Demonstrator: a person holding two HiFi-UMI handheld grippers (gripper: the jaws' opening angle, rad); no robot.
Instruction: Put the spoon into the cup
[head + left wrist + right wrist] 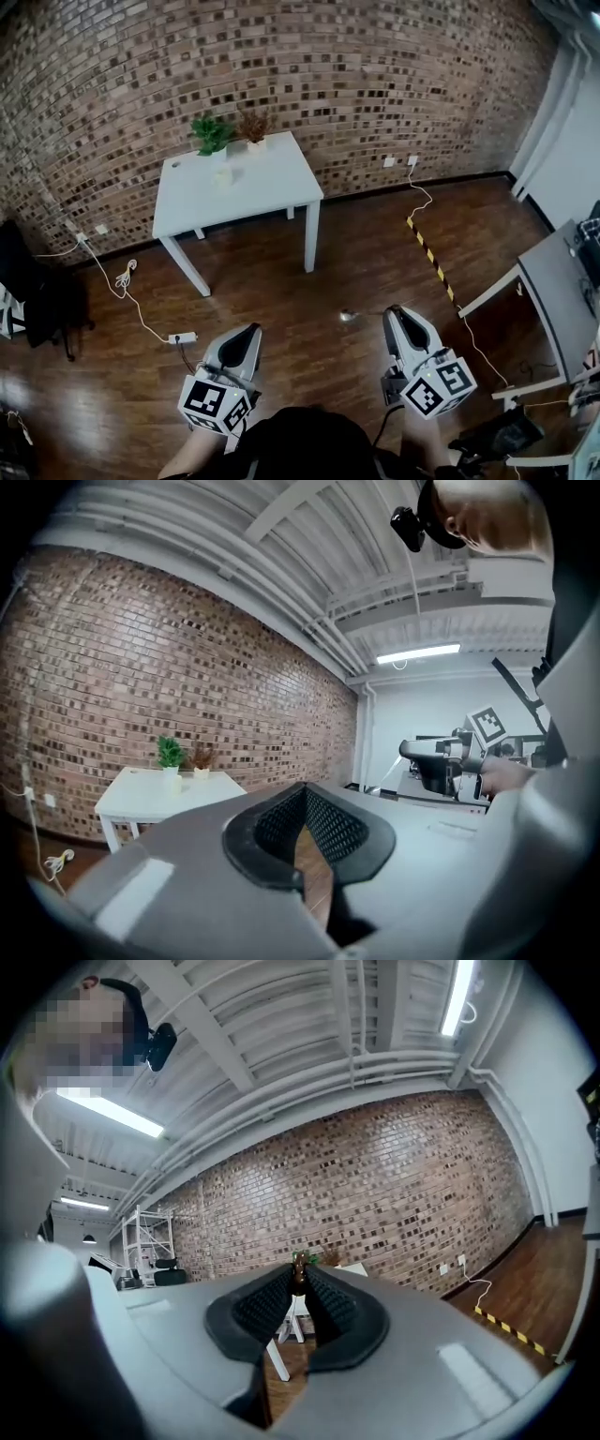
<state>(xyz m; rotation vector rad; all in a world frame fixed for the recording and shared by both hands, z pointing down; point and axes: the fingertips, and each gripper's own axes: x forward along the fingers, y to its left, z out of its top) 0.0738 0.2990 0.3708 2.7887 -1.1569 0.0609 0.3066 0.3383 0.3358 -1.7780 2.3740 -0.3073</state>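
A small metal spoon (348,316) juts out leftward from the tip of my right gripper (393,313), which is shut on its handle above the wooden floor. Through the right gripper view a dark sliver of the spoon (299,1277) is pinched between the pad tips of the right gripper (299,1283). My left gripper (251,330) hangs level at the lower left; in its own view the left gripper (302,794) has its pad tips together with nothing in them. A white cup (222,175) stands on the white table (272,183) by the brick wall, several steps ahead.
Two potted plants (214,134) stand at the table's back edge. A power strip (183,337) with a white cable lies on the floor at left. A yellow-black tape strip (431,255) and a grey desk (561,295) are at right, a black chair (37,291) at far left.
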